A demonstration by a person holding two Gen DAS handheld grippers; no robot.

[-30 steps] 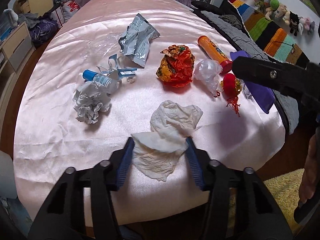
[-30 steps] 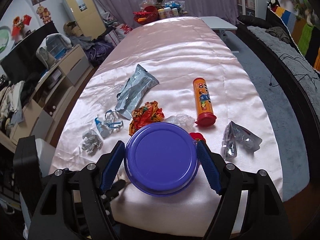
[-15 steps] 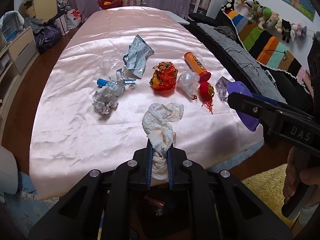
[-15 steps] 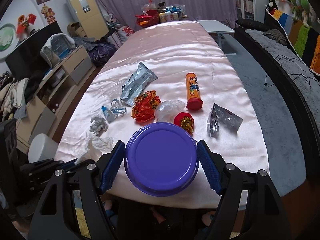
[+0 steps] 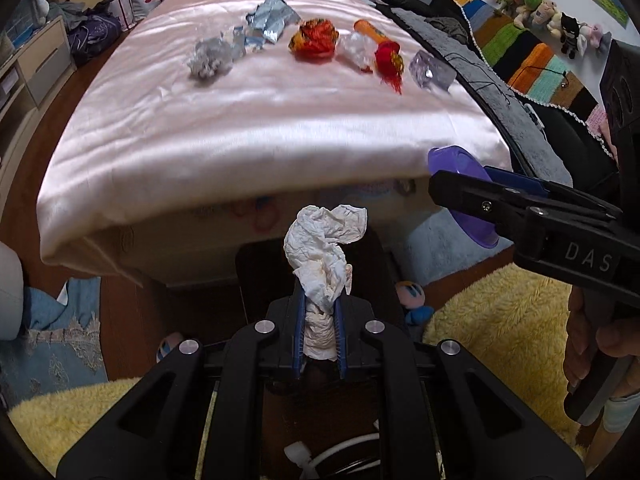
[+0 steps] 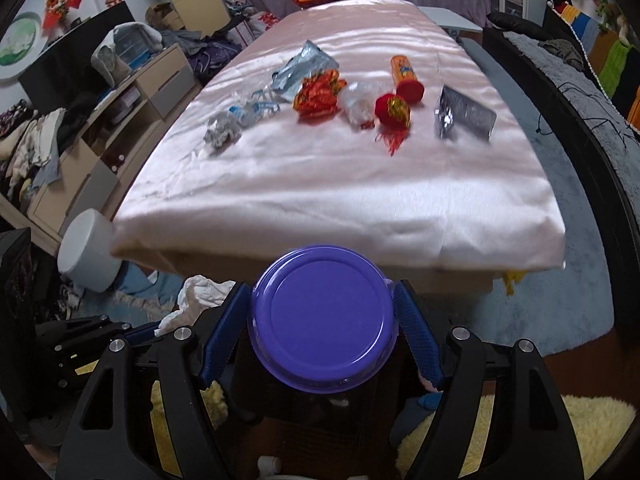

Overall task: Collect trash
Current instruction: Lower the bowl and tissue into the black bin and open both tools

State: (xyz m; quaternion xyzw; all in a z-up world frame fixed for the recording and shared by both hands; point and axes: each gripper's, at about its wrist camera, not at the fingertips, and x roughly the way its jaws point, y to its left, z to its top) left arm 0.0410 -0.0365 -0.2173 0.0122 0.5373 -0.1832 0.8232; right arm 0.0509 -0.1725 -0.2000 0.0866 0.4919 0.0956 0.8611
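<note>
- Left gripper (image 5: pixel 318 322): jaws drawn narrow, pinching the lower end of a crumpled white tissue (image 5: pixel 326 246); tissue held off the table, below its near edge, centre of the left wrist view.
- Right gripper (image 6: pixel 320 330): blue pads (image 6: pixel 224 332) pressed against both sides of a purple round container (image 6: pixel 323 318), carried in front of the table edge.
- Remaining trash on the pink satin tablecloth (image 6: pixel 340 184), upper half of both views: grey paper wad (image 5: pixel 209 61), silver foil wrapper (image 5: pixel 271 20), red-orange wrapper (image 5: pixel 315 38), clear plastic bag (image 5: pixel 358 49), red tasselled ornament (image 5: pixel 387 59), orange tube (image 6: pixel 405 74), silver pouch (image 6: pixel 464 117).
- Risk: loose upper tissue flopping aside and missing the container, grip being only on the tail.
- Risk: round smooth container slipping or rotating between the pads if tilted.
- Left view only: container side-on at right, hand (image 5: pixel 600 344) on the right handle, possibly a dark bin beneath the tissue, too murky to confirm.
- Right view only: container's flat face, orange tube full length, white cylinder (image 6: pixel 88 254) at lower left.
</note>
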